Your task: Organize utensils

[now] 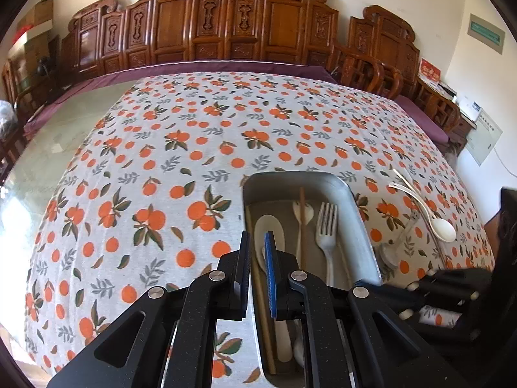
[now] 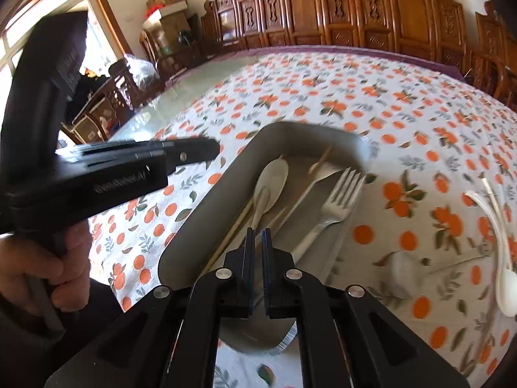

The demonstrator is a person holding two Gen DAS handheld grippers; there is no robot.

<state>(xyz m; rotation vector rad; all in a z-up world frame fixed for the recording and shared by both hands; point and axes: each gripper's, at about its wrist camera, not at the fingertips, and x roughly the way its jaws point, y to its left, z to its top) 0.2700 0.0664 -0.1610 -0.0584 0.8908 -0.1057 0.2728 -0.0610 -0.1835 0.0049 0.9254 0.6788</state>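
Note:
A metal tray [image 1: 355,213] [image 2: 206,207] lies on the orange-print tablecloth and holds a white fork [image 1: 327,236] [image 2: 336,207], a white spoon [image 1: 269,236] [image 2: 273,177], a white utensil crossed by a chopstick [image 1: 302,213], and another chopstick [image 1: 258,278]. Outside the tray to its right lie white spoons [image 1: 444,228] [image 2: 504,258] and a clear spoon [image 1: 392,249] [image 2: 404,274]. My left gripper [image 1: 257,242] hovers over the tray's left edge, jaws nearly together, empty. My right gripper [image 2: 257,236] is over the tray's near end, jaws nearly together, empty.
Carved wooden chairs [image 1: 226,22] line the table's far side. A bare glass strip [image 1: 61,129] runs left of the cloth. The left gripper's body [image 2: 106,174] and the hand holding it fill the left of the right wrist view. Boxes [image 2: 168,3] stand far left.

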